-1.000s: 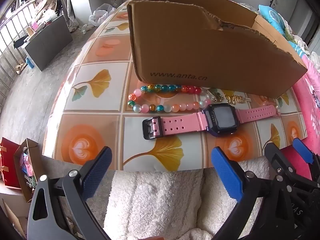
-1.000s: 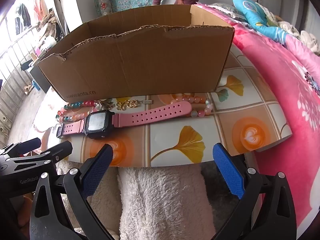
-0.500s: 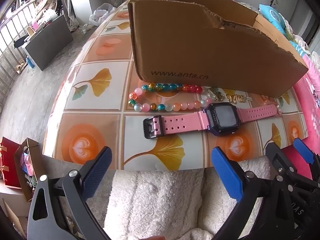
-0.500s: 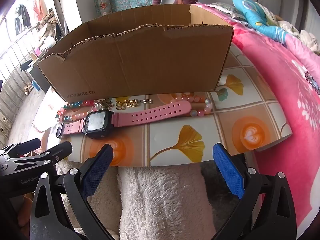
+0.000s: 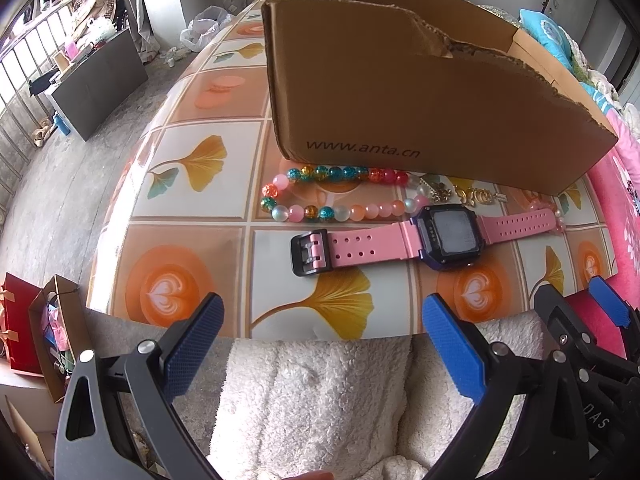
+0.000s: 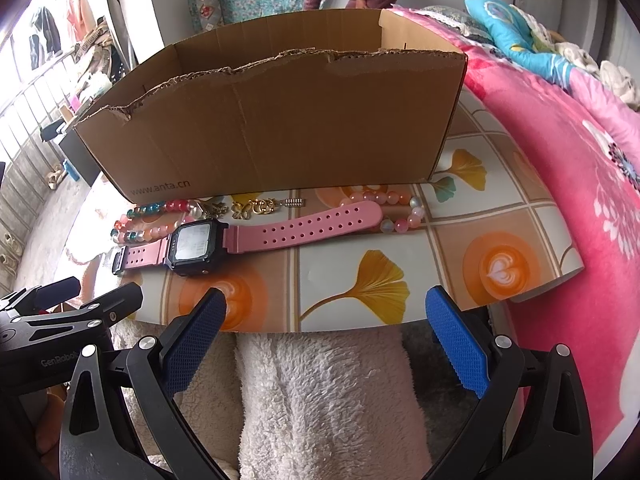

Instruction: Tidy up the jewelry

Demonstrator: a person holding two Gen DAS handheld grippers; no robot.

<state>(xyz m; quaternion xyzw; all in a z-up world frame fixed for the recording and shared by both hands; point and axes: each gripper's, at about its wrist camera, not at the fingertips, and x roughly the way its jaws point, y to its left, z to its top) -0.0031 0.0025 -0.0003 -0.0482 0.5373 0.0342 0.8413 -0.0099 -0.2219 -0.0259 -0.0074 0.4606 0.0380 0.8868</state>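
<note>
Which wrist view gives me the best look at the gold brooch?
Right wrist: the gold brooch lies unobstructed between the cardboard box and pink watch. In the left wrist view it sits small, far right, near the box edge.

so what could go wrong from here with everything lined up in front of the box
1. The pink watch has its strap tip lying over the pink bead bracelet; lifting either could drag the other.
2. The gold brooch sits tight between the cardboard box and the watch, so open jaws may catch neighbours.
3. The box's torn front wall stands tall; items could snag on it.
</note>
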